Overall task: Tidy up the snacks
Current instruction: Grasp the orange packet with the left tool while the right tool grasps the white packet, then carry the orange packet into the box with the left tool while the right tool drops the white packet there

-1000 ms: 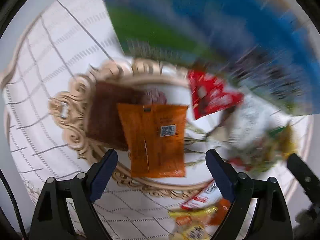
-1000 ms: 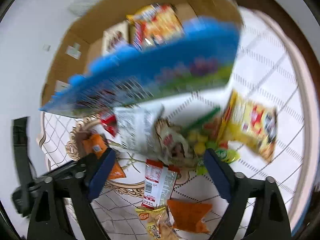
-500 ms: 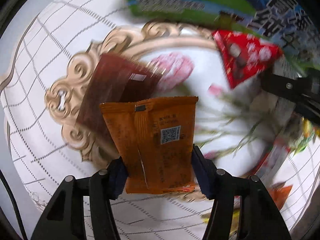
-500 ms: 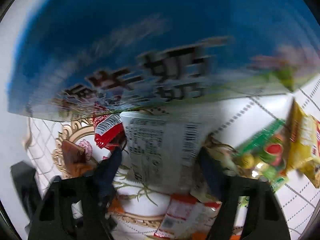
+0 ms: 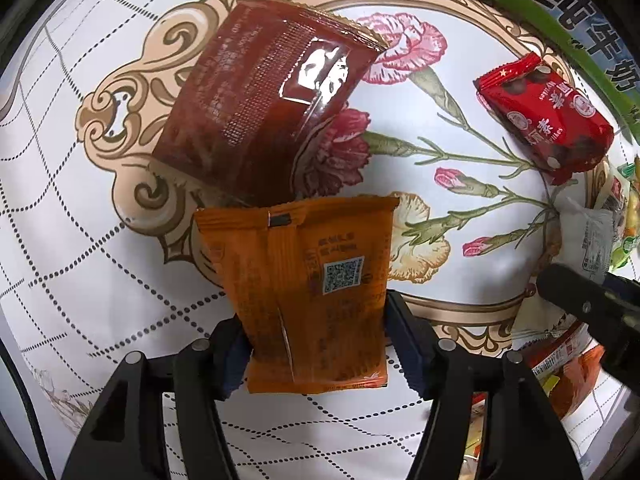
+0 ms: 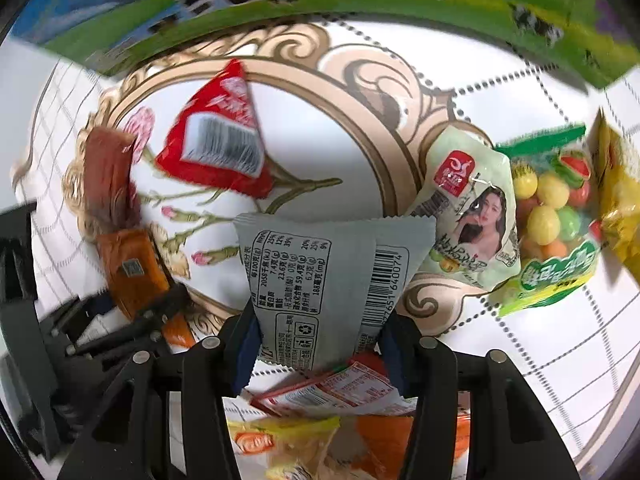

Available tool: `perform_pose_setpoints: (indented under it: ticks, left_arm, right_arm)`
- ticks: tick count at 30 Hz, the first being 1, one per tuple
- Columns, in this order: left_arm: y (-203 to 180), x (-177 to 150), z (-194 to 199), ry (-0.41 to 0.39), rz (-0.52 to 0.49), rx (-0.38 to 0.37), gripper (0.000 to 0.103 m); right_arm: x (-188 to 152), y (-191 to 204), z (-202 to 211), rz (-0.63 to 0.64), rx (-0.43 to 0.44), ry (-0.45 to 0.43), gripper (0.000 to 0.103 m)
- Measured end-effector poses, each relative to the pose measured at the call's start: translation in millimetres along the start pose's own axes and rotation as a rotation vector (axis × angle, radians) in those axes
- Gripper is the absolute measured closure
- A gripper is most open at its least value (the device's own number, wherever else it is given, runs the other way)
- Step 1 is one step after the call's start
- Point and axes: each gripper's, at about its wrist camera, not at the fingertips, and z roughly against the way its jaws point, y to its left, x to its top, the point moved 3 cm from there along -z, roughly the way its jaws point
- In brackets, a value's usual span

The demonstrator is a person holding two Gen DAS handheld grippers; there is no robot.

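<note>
My left claw (image 5: 316, 344) grips the orange packet (image 5: 304, 292), jaws easing apart: it may drop onto the brown packet (image 5: 260, 108) beyond. My right claw (image 6: 316, 344) is closing on the grey packet (image 6: 332, 268) above the counter (image 6: 560, 360); its slick film could slip.

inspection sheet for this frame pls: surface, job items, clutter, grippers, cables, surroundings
Surface: floral tablecloth.
Job's things: orange packet between left fingers; grey packet between right fingers; brown packet, red packet, candy bag lying loose.
Clutter: overlapping packets below the right gripper.
Grippers: left gripper opening, pads at the orange packet's edges; right gripper closing on the grey packet.
Cables: nothing seen.
Surroundings: milk carton box at the far edge.
</note>
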Motion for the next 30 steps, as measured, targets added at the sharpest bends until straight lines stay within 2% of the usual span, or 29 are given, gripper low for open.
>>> perform_pose_setpoints:
  ticks: [4,6,8,9,14,19,25,30]
  left_arm:
    - [-0.3,-1.2,3.7,-0.013,0.008,-0.012,0.043]
    - [8.8,-0.3,11.4,-0.052,0.001,0.025,0.048]
    - [20.6,2.8,23.2,-0.090,-0.023,0.048,0.050]
    - [17.0,-1.1,27.5,-0.099,-0.026,0.045,0.051]
    - [6.5,-5.9,74.6,-0.163,-0.043,-0.010,0.051]
    - [-11.1,2.0,150.9,-0.269,-0.089,-0.097,0.051]
    - [-29.0,46.0,231.4,-0.354,-0.125,-0.215,0.051]
    - [-53.8,115.1,252.8,-0.368,-0.175,-0.217,0.051]
  right_arm:
    - [0.5,-2.9,-0.8,-0.051,0.022,-0.027,0.041]
    - [2.4,-9.5,4.7,-0.056,0.013,-0.042,0.042]
    - [-0.9,-5.9,8.0,-0.049,-0.003,-0.065,0.049]
    - [-5.7,-1.2,7.9,-0.046,-0.003,-0.072,0.049]
    - [-17.7,9.7,41.3,-0.040,0.089,-0.119,0.050]
    - [-18.5,9.3,99.2,-0.021,0.178,-0.202,0.050]
    - [5.6,0.3,183.3,0.000,0.233,-0.318,0.050]
    - [43.2,-13.7,241.5,0.021,0.193,-0.399,0.050]
